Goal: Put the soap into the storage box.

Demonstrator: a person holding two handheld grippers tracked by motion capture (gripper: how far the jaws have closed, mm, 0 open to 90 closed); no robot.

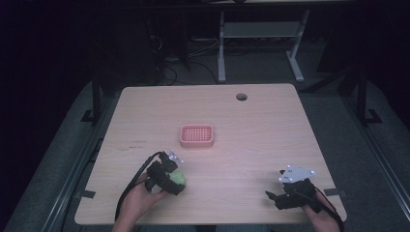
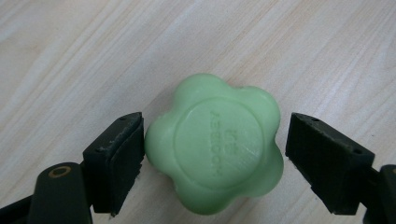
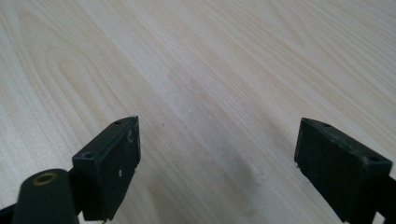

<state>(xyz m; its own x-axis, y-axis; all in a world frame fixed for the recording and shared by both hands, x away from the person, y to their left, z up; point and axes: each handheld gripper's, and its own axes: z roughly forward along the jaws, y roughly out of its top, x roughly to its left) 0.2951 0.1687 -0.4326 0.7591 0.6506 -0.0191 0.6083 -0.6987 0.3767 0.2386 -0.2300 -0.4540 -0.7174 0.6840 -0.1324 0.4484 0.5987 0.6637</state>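
A green flower-shaped soap (image 2: 215, 144) lies flat on the wooden table (image 1: 251, 145), near its front left. My left gripper (image 1: 173, 180) is lowered over the soap with its jaws on either side. The left jaw touches the soap's edge, while a small gap separates the right jaw from it, so the gripper is open. A pink slotted soap dish (image 1: 197, 136) sits at the middle of the table, beyond the soap. My right gripper (image 1: 273, 197) rests low at the front right, open, with bare wood between its jaws.
A round cable hole (image 1: 241, 96) lies near the table's far edge. Beyond the table stand a white desk frame (image 1: 222, 48) and floor cables. Black cables trail from both grippers toward the front edge.
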